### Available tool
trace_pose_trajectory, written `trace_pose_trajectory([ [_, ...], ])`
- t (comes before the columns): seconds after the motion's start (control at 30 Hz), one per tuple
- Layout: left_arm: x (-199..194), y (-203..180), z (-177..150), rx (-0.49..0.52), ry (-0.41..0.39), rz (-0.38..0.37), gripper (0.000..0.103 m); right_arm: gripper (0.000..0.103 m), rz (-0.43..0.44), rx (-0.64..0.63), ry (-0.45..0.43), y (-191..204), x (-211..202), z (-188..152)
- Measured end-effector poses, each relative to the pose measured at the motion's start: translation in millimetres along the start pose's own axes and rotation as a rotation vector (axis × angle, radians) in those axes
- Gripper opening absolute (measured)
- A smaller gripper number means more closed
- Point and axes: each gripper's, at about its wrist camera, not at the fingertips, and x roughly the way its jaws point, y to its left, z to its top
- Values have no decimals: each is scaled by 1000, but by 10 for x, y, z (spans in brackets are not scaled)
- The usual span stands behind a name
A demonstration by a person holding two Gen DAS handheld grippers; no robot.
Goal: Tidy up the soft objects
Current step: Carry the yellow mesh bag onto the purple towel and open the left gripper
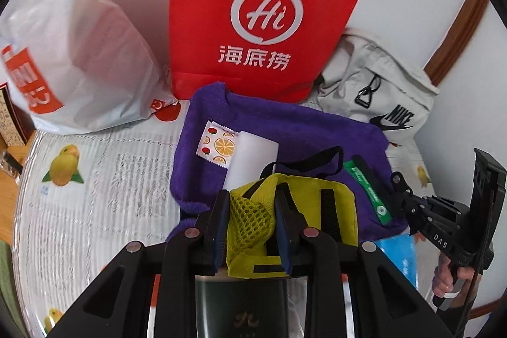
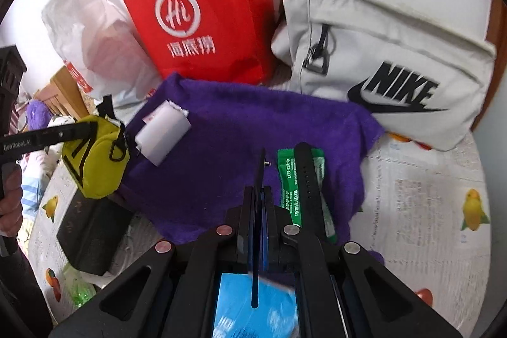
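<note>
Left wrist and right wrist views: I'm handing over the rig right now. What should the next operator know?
Left gripper: shut on the yellow pouch.
Right gripper: shut on the black strap, whose free half crosses the green sachet.
Purple towel lies spread before the red bag and Nike bag.
Done: both items gripped.
Left: place both, probably then the towel.

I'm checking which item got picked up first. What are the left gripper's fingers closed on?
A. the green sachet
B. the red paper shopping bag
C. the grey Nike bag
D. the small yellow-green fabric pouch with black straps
D: in the left wrist view the left gripper has its pads pressed on the mesh side of the small yellow-green fabric pouch with black straps.
</note>
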Motion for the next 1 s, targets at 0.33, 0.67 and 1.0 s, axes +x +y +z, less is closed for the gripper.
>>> trace_pose_trajectory([
  [0.33,472,-101,203,25,63,5,26,4,12,-29,105,-42,411,42],
  [0.67,788,-328,523,59,85,7,26,4,-1,-23,161,-104,624,35],
  [1.0,992,-398,548,90,106,39,28,4,13,-36,174,-86,679,32],
])
